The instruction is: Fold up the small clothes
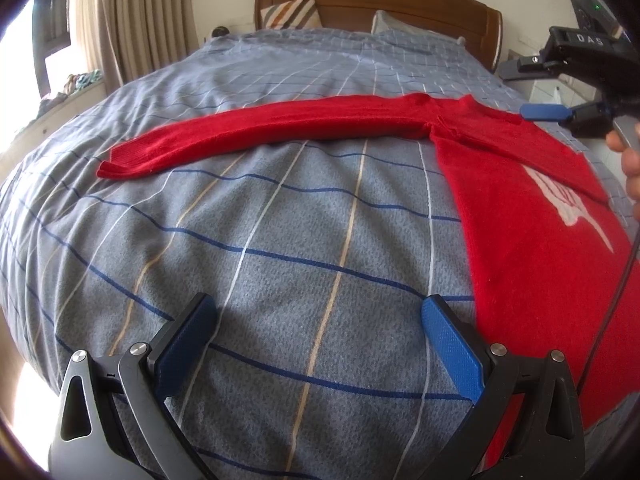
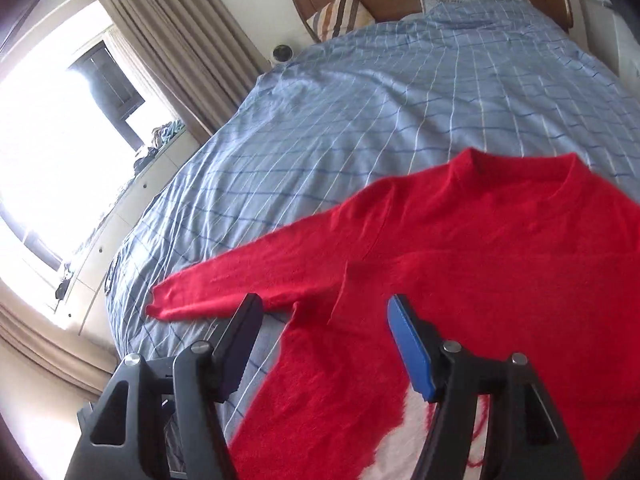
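The red sweater [image 1: 532,232] is lying flat on the bedspread [image 1: 260,240], neckline toward twelve o'clock, sleeve [image 1: 260,136] stretching toward nine o'clock. Left gripper [image 1: 320,344] and right gripper [image 2: 324,344] are hovering released, gripping nothing.

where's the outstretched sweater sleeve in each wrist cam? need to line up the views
Left wrist: the sleeve runs across mid-frame, cuff at left, beyond the open left gripper.
Right wrist: the sleeve slants to lower left, cuff near the open right gripper.
Shared landmark: striped cushion at the headboard.
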Demonstrator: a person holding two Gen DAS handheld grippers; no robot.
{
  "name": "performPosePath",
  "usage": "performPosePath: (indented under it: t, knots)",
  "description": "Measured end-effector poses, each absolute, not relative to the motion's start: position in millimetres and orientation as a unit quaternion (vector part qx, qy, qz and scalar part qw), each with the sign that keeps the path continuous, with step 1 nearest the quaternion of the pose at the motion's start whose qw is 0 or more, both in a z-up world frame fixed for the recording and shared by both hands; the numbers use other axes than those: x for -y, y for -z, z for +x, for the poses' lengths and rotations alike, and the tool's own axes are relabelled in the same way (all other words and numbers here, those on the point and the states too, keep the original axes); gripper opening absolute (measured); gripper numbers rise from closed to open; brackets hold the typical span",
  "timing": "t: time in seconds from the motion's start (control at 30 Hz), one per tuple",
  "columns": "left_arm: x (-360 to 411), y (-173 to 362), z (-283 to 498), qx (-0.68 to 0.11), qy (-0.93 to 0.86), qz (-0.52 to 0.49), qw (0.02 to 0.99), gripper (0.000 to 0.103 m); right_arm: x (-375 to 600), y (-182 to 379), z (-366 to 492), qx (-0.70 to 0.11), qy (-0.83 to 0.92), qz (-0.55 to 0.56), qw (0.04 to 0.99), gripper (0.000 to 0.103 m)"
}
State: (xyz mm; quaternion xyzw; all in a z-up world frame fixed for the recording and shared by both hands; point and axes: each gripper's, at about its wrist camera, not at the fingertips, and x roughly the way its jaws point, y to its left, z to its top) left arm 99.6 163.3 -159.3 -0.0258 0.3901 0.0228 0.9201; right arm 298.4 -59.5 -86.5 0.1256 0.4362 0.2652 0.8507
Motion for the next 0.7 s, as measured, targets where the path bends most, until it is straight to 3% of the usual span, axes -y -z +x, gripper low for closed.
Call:
performPosePath:
  t: [0.13,0.27,0.5,0.63,0.7]
  knots:
    - [-163,160,99,-0.39,-0.025,-0.024,0.92,0.103,66,106,247,-0.428,-0.284,0.104,0.852,0.066]
    - [-162,161,99,-0.39,-0.028,-0.024,0.92,0.103,131,112,220,-0.409,-0.242,0.073,0.877,0.066]
    - [-160,162,99,-0.388,-0.03,-0.021,0.921,0.103,297,112,233,-0.422,-0.095,0.196,0.88,0.066]
    - [-160,162,99,-0.388,-0.031,-0.02,0.921,0.103,289,119,235,-0.443,-0.066,-0.018,0.894,0.066]
    - [-158,162,99,-0.387,-0.033,-0.018,0.921,0.103,282,134,236,-0.456,-0.079,-0.071,0.883,0.065]
